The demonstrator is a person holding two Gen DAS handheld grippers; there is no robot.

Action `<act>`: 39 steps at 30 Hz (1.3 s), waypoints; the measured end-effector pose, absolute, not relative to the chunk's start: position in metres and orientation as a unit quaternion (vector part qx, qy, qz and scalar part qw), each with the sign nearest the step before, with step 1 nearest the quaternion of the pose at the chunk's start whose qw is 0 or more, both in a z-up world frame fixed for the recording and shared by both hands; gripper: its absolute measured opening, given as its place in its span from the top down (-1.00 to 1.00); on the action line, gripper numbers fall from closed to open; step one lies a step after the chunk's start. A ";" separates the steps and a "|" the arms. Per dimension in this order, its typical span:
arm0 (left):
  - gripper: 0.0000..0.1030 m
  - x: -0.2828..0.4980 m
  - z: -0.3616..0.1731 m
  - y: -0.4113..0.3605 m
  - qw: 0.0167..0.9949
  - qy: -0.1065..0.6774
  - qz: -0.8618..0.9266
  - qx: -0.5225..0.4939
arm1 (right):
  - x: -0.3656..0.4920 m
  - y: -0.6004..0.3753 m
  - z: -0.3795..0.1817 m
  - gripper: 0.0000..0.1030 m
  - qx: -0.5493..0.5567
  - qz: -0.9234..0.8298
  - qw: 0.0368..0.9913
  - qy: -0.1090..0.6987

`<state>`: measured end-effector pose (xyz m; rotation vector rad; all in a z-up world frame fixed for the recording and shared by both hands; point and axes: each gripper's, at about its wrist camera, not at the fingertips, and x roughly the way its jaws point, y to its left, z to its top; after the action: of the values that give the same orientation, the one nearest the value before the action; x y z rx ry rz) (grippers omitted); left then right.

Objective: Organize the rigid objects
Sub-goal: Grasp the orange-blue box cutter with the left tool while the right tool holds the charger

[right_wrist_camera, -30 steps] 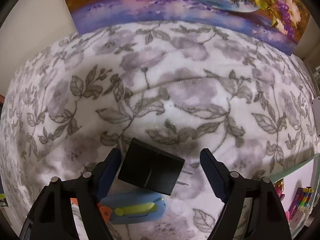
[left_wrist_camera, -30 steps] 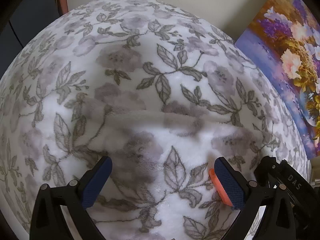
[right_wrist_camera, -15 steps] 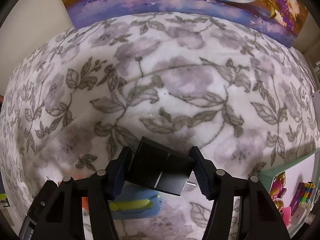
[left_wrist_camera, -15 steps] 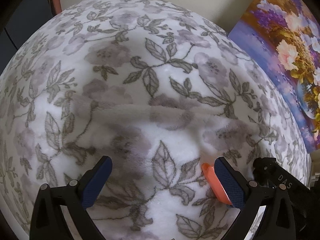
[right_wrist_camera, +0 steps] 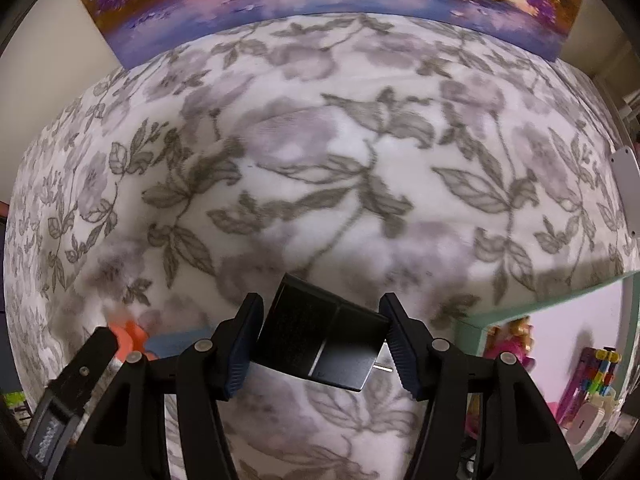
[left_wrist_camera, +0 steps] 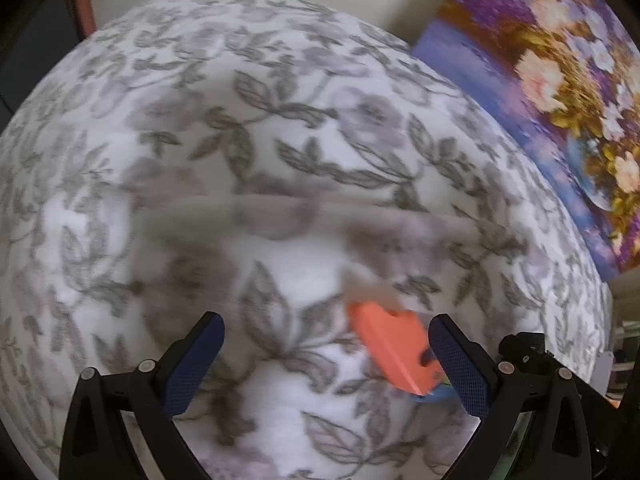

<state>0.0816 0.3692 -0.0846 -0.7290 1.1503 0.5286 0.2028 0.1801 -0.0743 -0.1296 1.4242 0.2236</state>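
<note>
Fleecy white blanket [left_wrist_camera: 280, 152] printed with grey leaves and flowers fills both my wrist views; I cannot tell what lies under it. My left claw [left_wrist_camera: 326, 360] hangs over it with its blue pads spread wide, holding nothing. Just inside its right pad, at about four o'clock in that view, lies an orange utility knife [left_wrist_camera: 394, 350], with a sliver of a blue one [left_wrist_camera: 434, 394] showing under its lower end. A flower painting [left_wrist_camera: 560, 92] leans at two o'clock, at the blanket's far edge.

My right claw [right_wrist_camera: 322, 346] is clamped on a black plug adapter [right_wrist_camera: 320, 342], tilted between the pads, its metal prongs [right_wrist_camera: 382, 362] pointing toward the right pad. At eight o'clock in that view both knives peek out beside my left claw's body. At four o'clock sits a mint-edged tray [right_wrist_camera: 552, 302] of colourful small things, blurred.
</note>
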 end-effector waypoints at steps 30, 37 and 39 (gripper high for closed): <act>-1.00 0.146 -0.102 0.273 0.768 0.593 0.168 -0.177 | 0.211 0.102 -0.006 -0.20 -0.042 0.095 0.774 0.624; -1.00 0.158 -0.112 0.260 0.765 0.595 0.194 -0.151 | 0.208 0.090 -0.008 -0.20 -0.043 0.092 0.773 0.626; -1.00 0.158 -0.112 0.260 0.766 0.591 0.202 -0.154 | 0.206 0.088 -0.008 -0.20 -0.043 0.093 0.773 0.626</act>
<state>0.1581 0.2603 -0.1119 -0.3353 1.2835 0.4396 0.2059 0.0876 -0.0084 -0.0934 1.3573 0.2025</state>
